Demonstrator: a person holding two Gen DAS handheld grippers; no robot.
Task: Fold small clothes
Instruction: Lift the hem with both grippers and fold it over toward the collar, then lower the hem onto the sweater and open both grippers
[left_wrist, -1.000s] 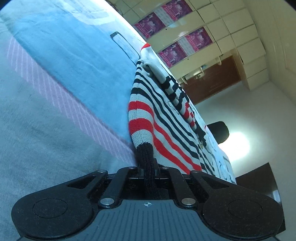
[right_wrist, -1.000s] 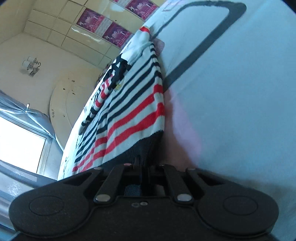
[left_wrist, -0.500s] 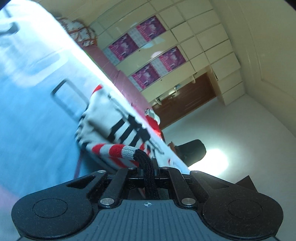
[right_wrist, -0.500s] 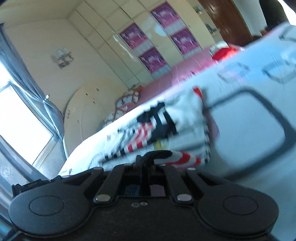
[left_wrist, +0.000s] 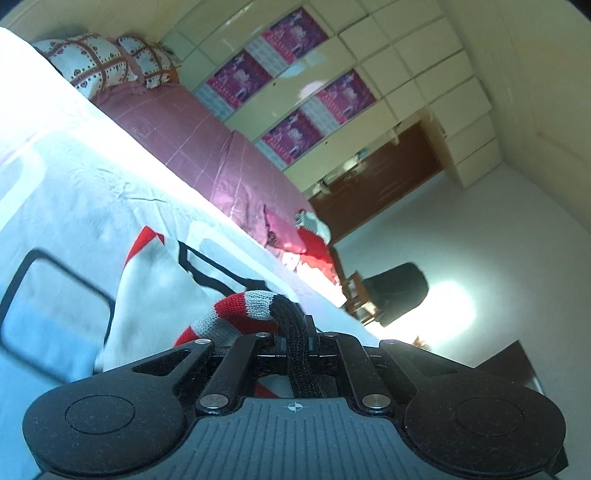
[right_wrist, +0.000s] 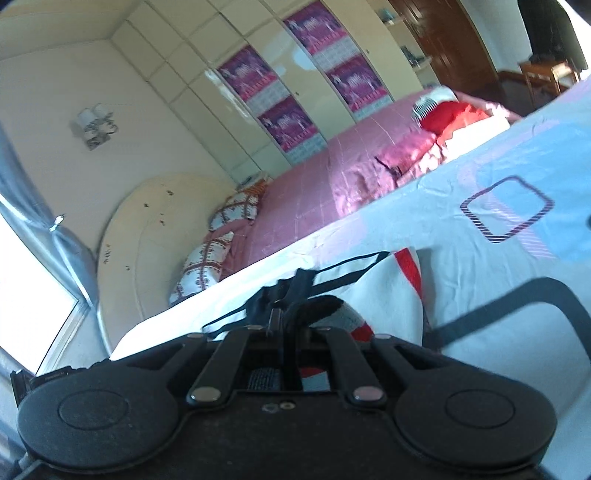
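We hold the striped knit garment (left_wrist: 162, 295) by its dark ribbed hem, one corner in each claw, above a pale blue patterned bedsheet (left_wrist: 74, 184). In the left wrist view the left gripper (left_wrist: 295, 332) sits low at centre frame, its jaws pressed together on a black band of hem that runs up out of them and bends left into red and grey stripes. In the right wrist view the right gripper (right_wrist: 284, 325) is likewise clamped on bunched black fabric at lower centre, with the white and red body of the garment spreading to its right.

The cloth lies directly ahead of and below both claws, its far edge, tipped with a red patch, resting on the sheet toward the middle of each frame. The hem stretches between our two hands, so its long axis appears to run crosswise to the way the grippers point, and neither hand looks nearer the far edge than the other. We judge the fold half made: the held hem seems to need carrying forward and down onto that far edge. A pink bedspread (left_wrist: 207, 147) and wardrobe doors (left_wrist: 332, 74) fill the upper frame.
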